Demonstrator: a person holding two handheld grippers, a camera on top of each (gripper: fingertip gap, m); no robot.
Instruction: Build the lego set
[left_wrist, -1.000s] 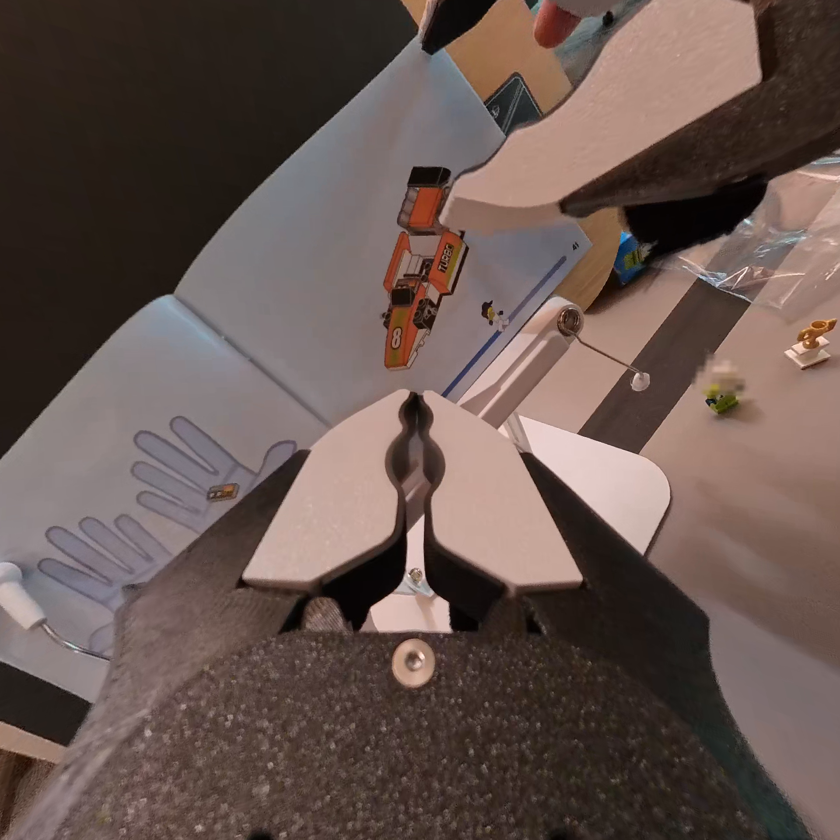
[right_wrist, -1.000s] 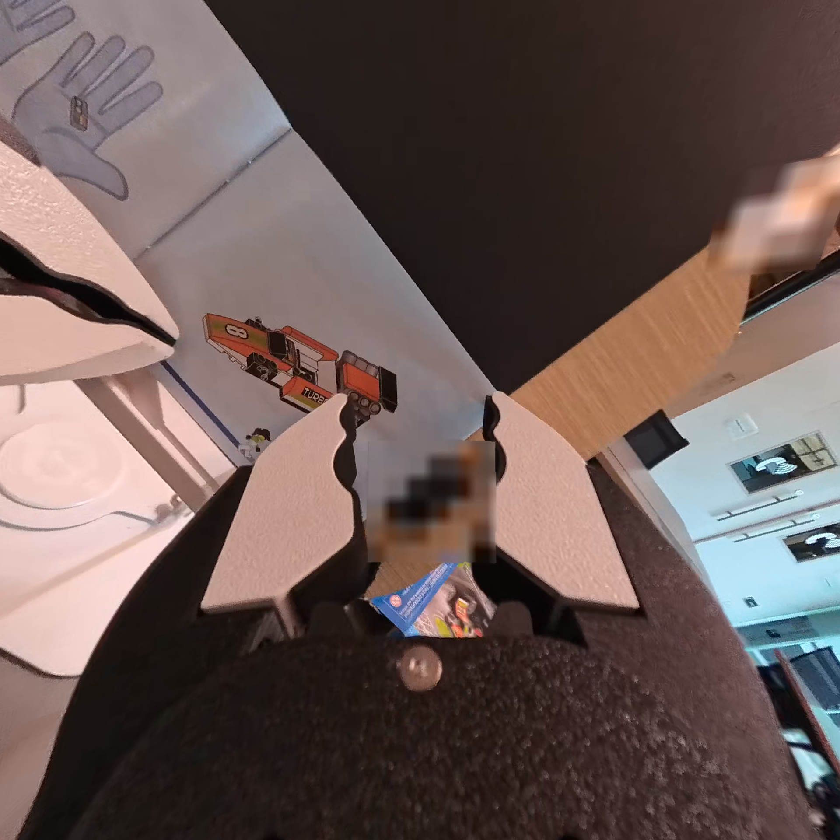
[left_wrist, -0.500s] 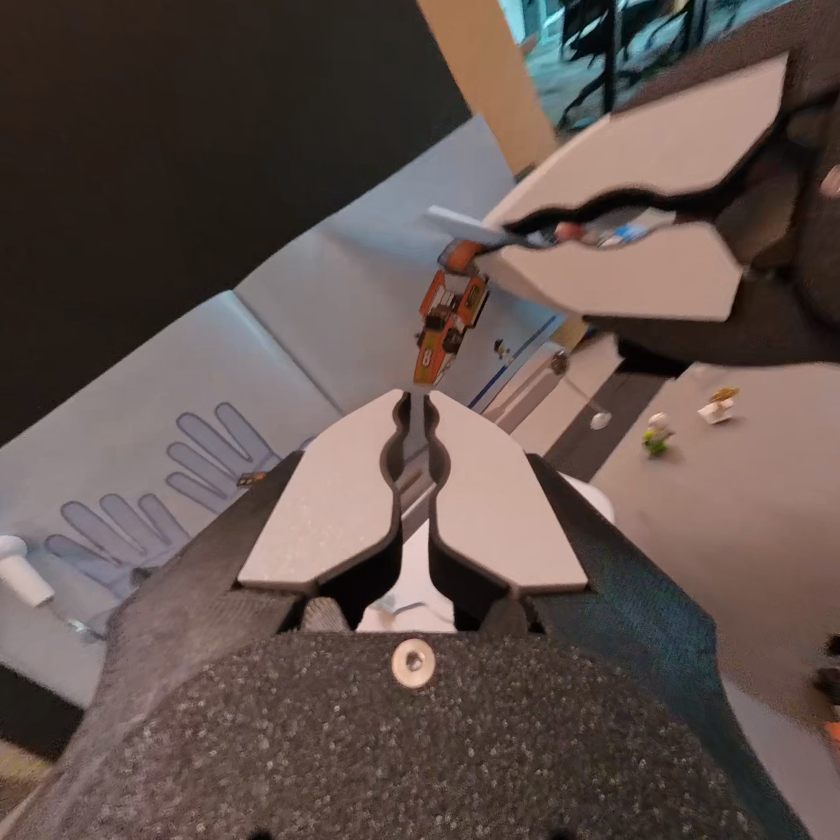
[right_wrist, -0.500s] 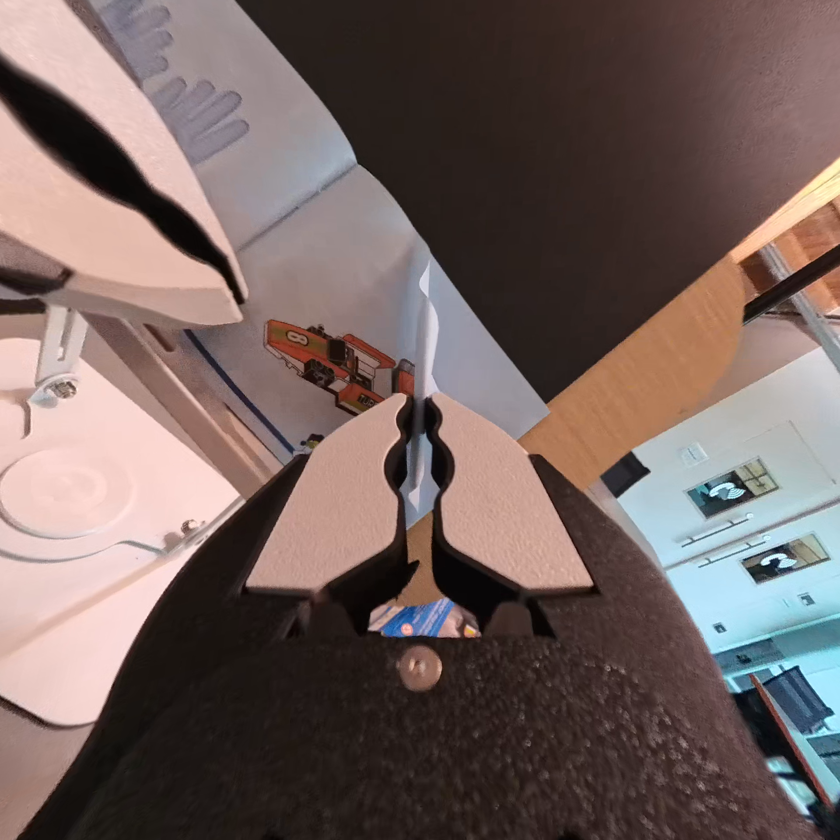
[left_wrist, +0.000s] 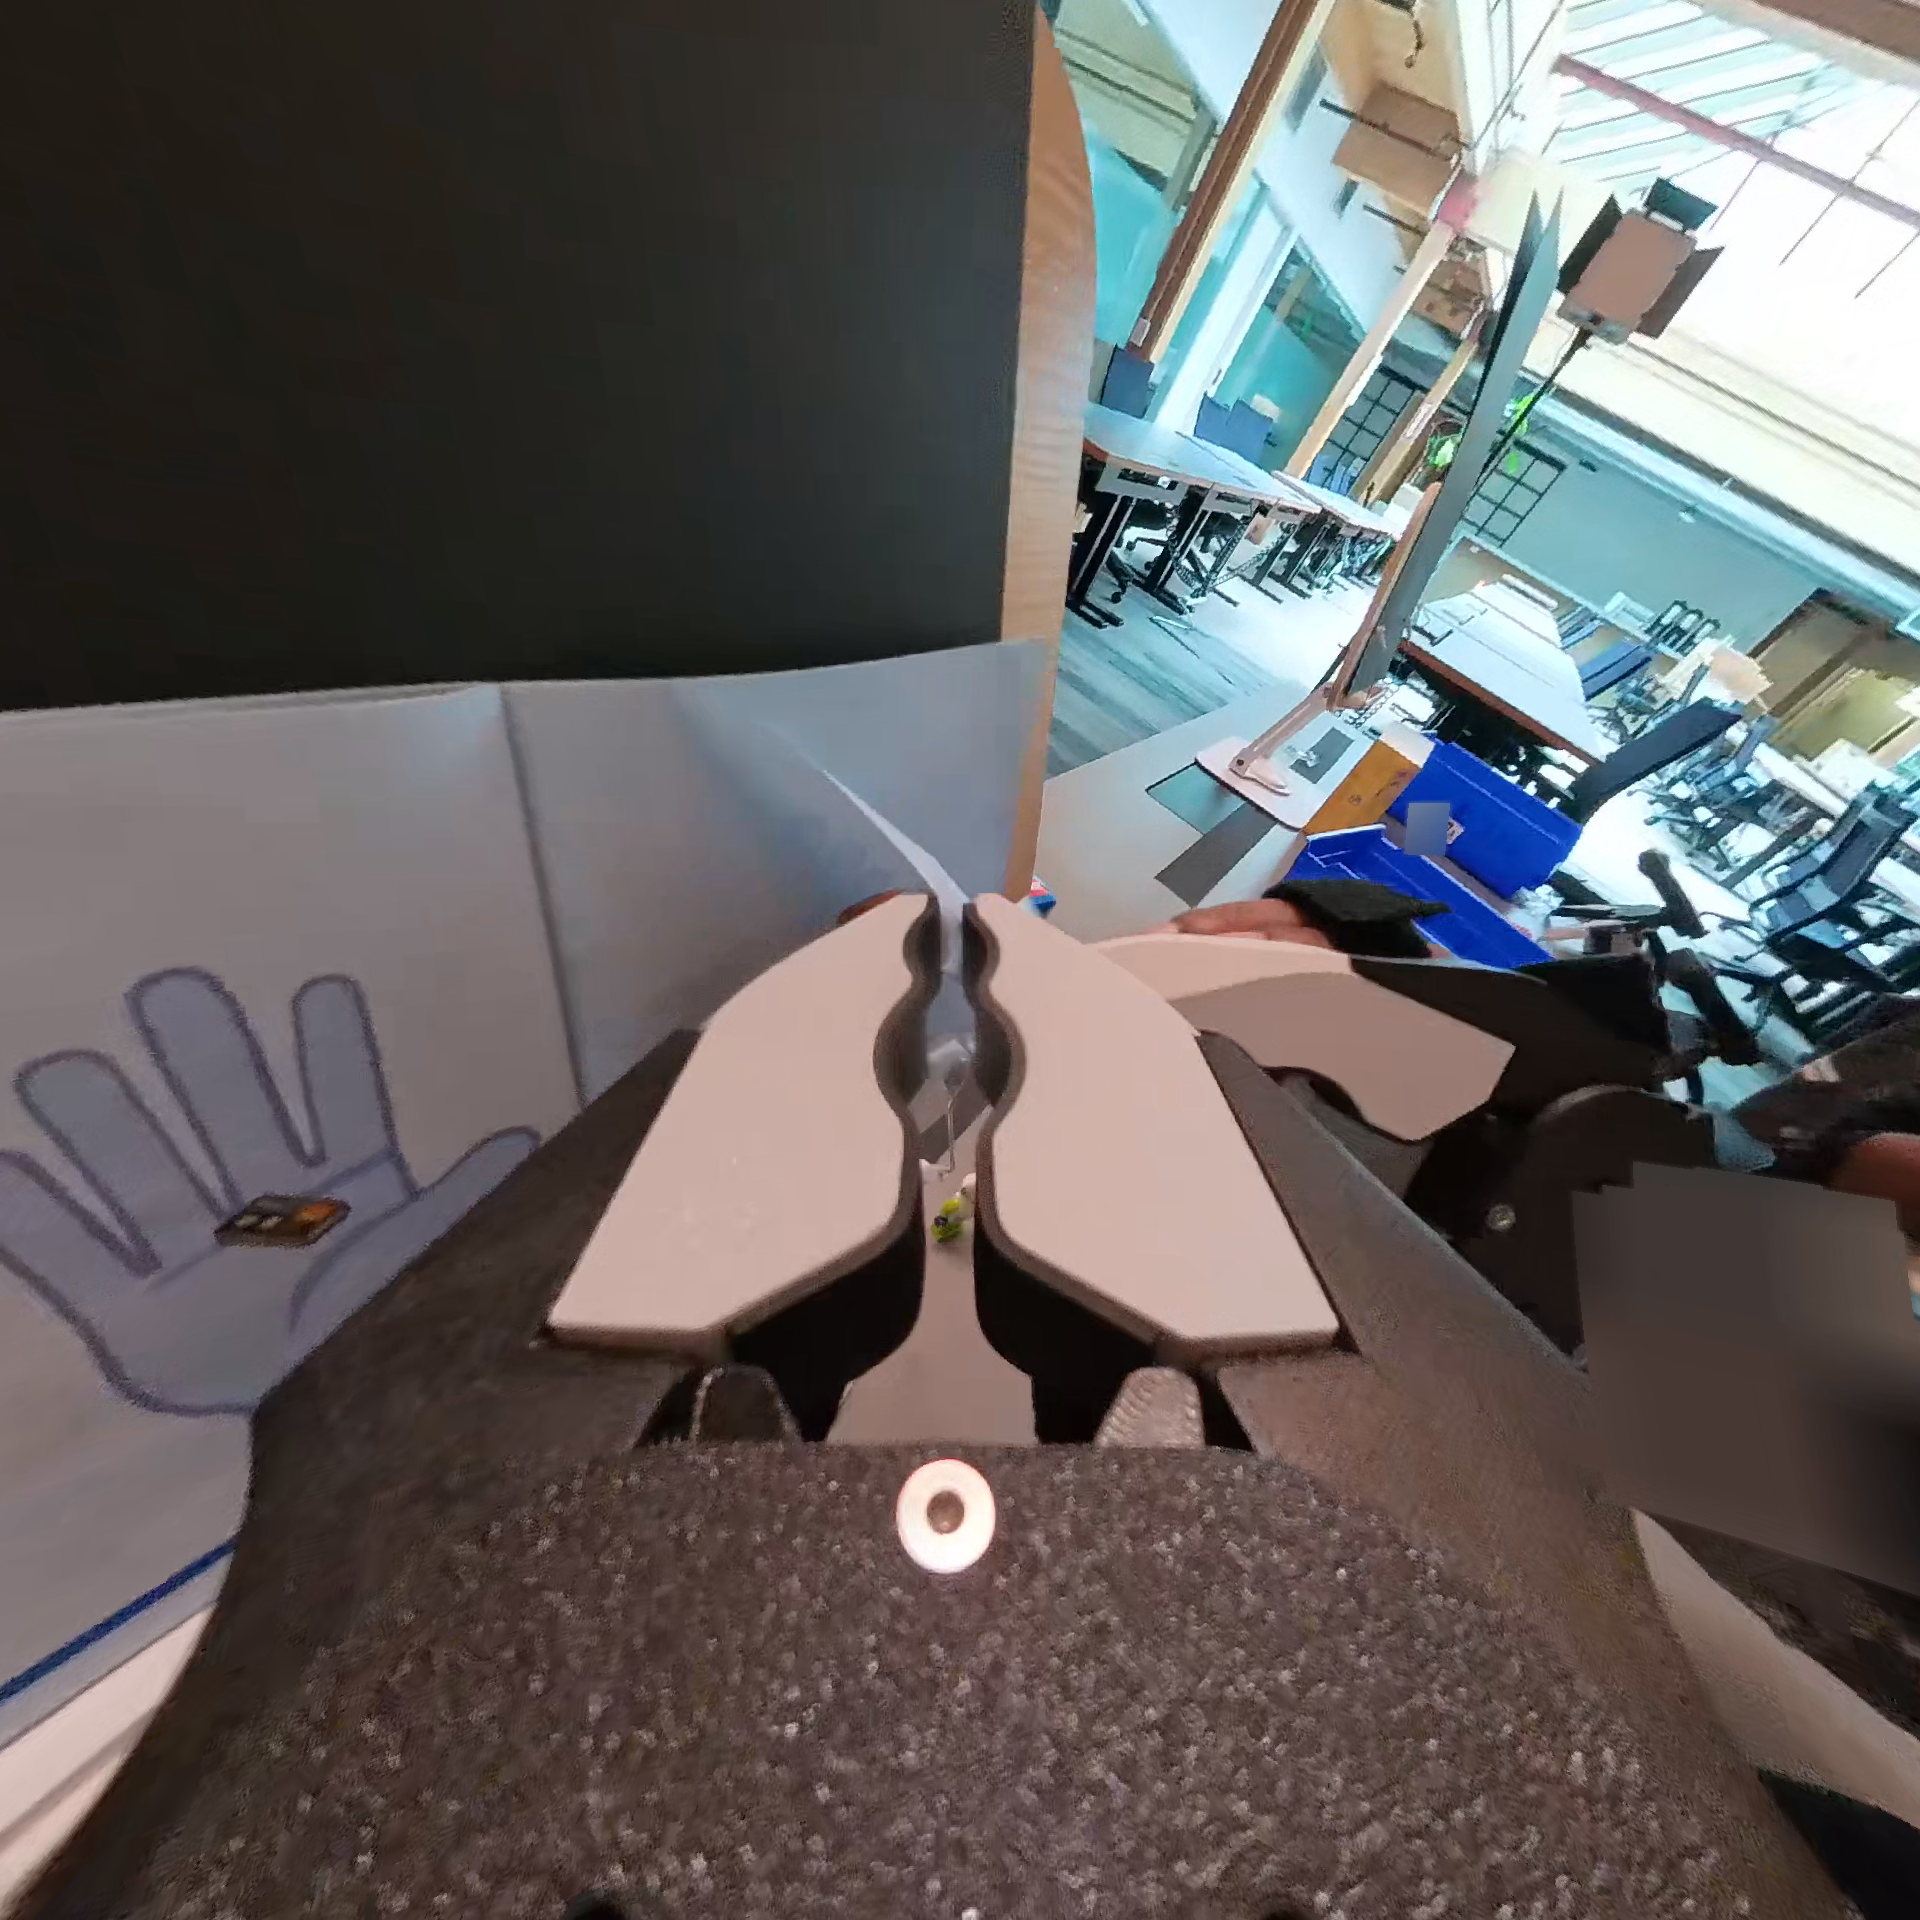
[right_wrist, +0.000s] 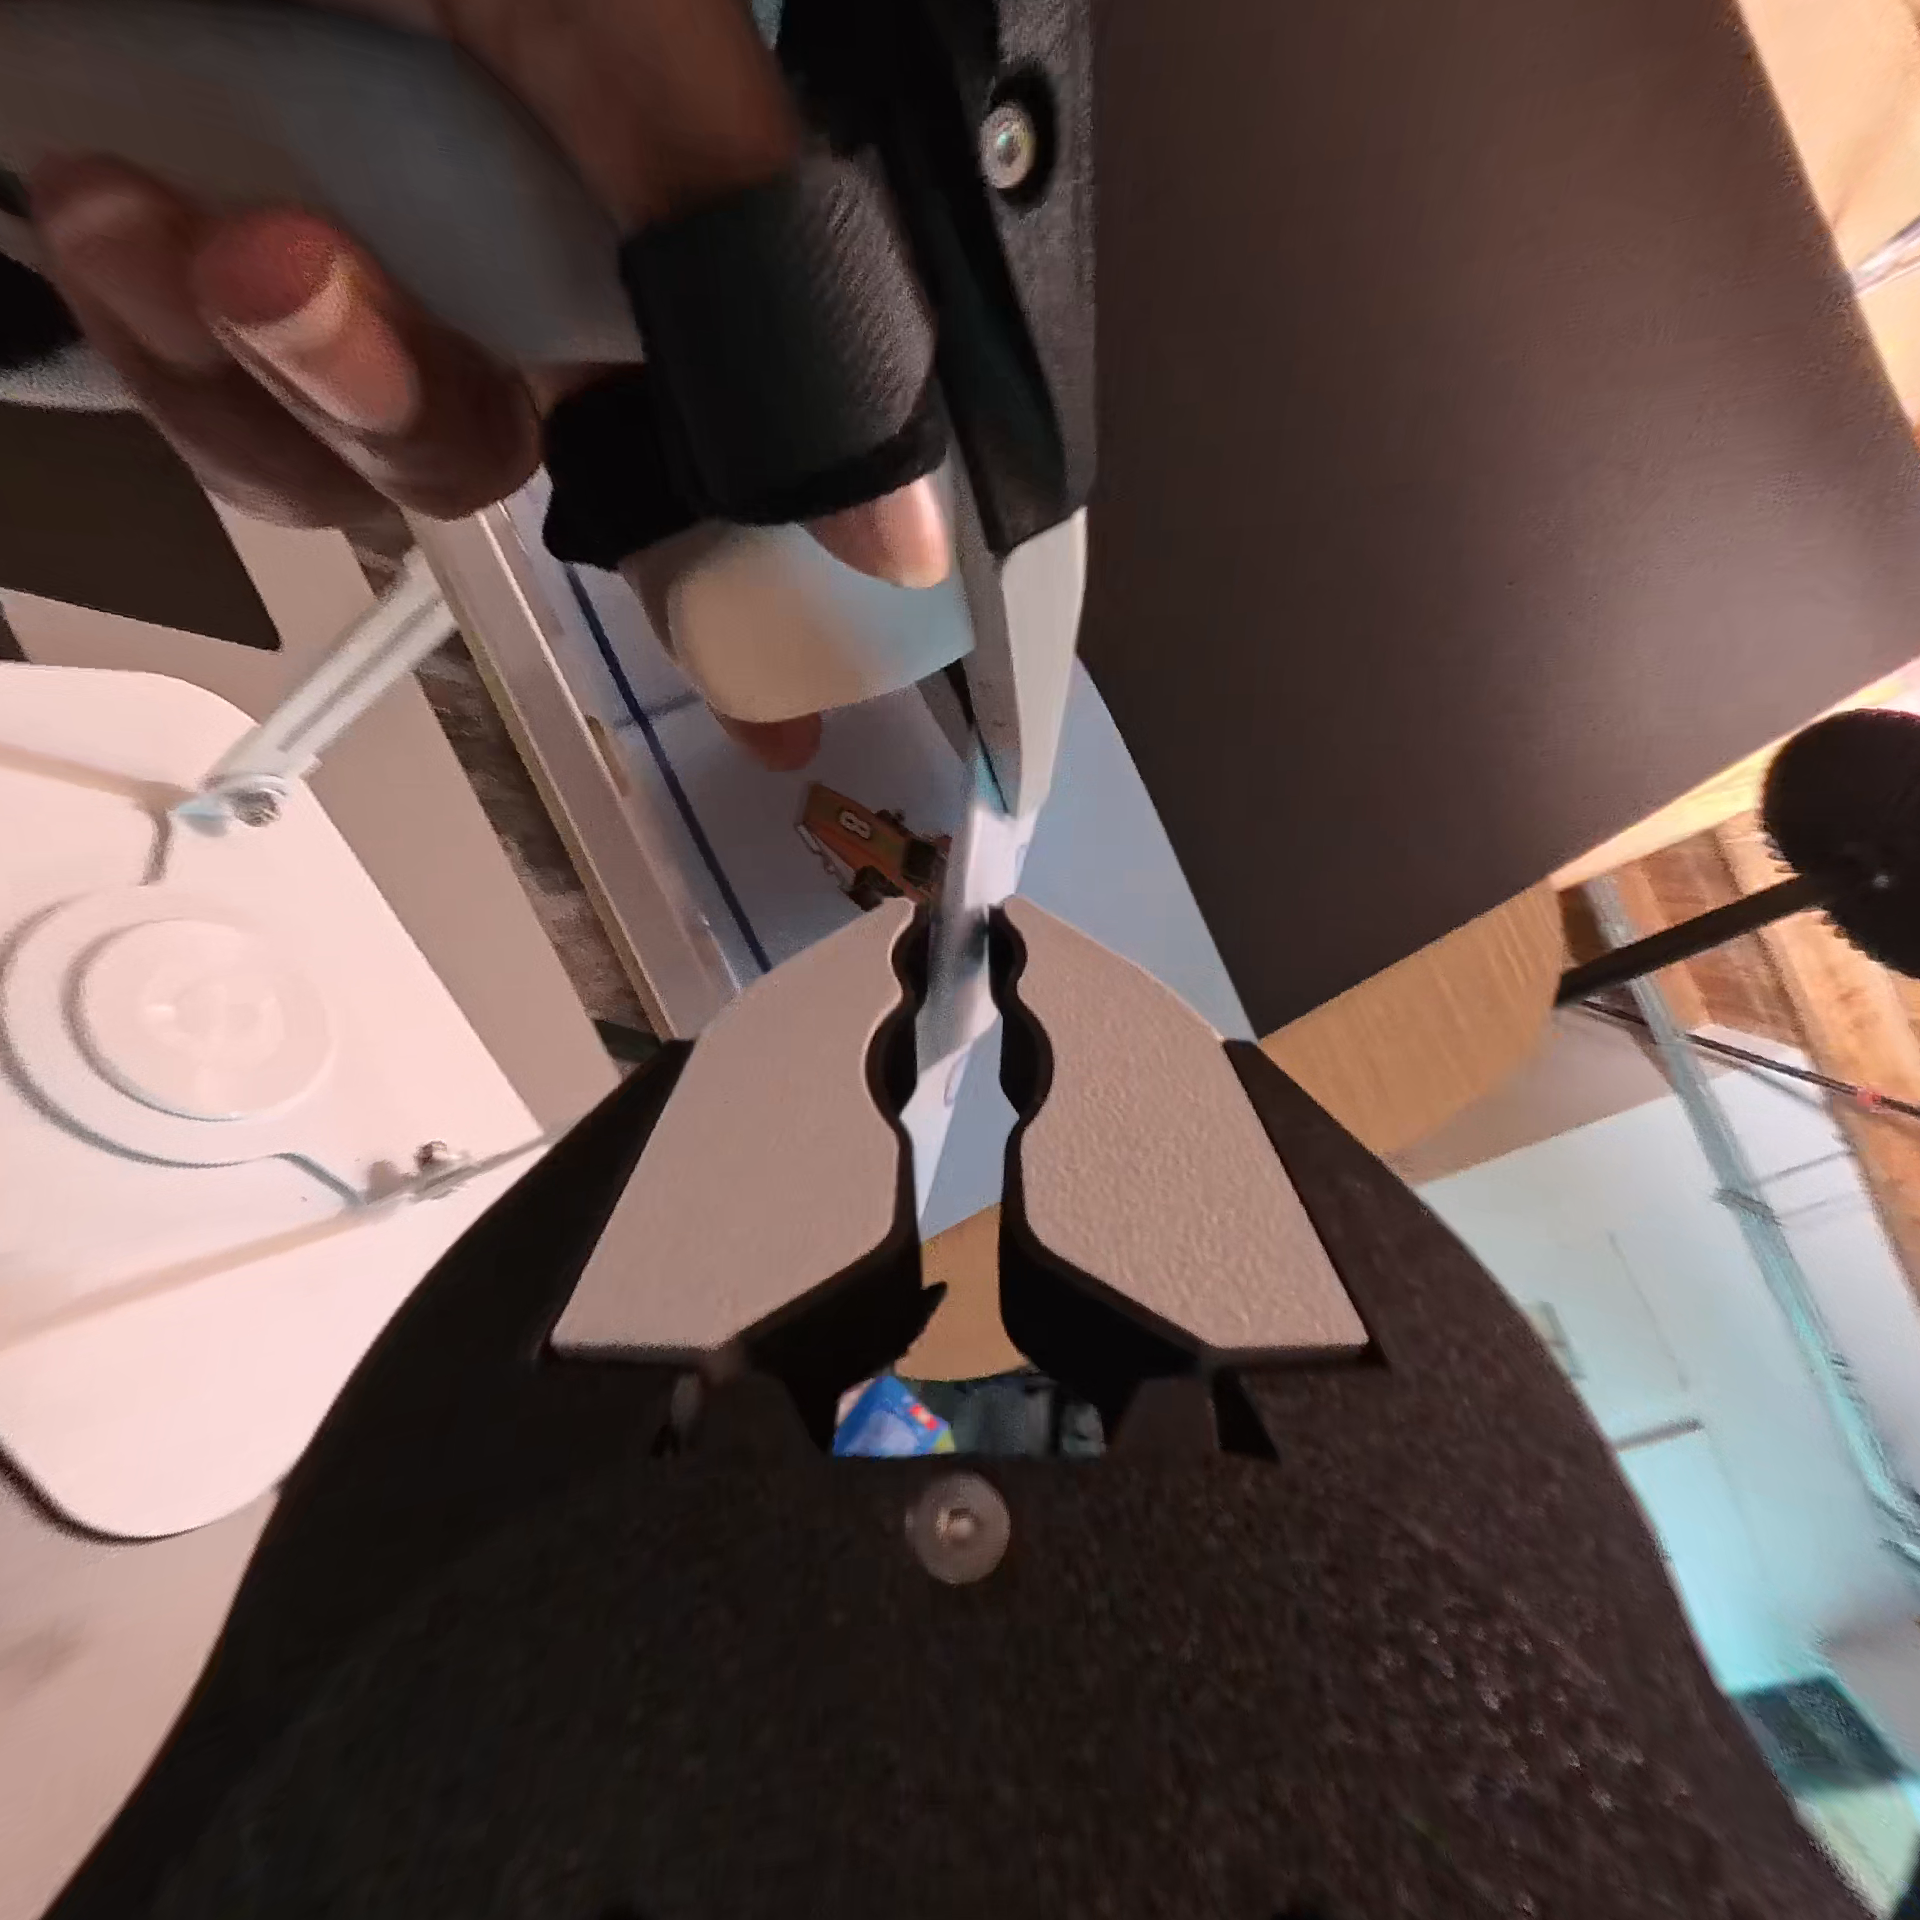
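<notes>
A second ago my right hand-held gripper gaped empty by the instruction booklet; now both pinch the same lifted page, so I judge I'm turning to another building step. My left hand-held gripper is closed on the page's edge. My right one clamps that sheet too. The booklet stands propped behind; a minifigure waits on the tabletop.

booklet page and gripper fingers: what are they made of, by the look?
Page: thin paper, likely smooth coated stock; it curves limply toward the left gripper, with a soft sheen. Fingers: rigid moulded or printed plastic, probably; matte pale grey faces with fine grain, dark wavy inner edges.
</notes>
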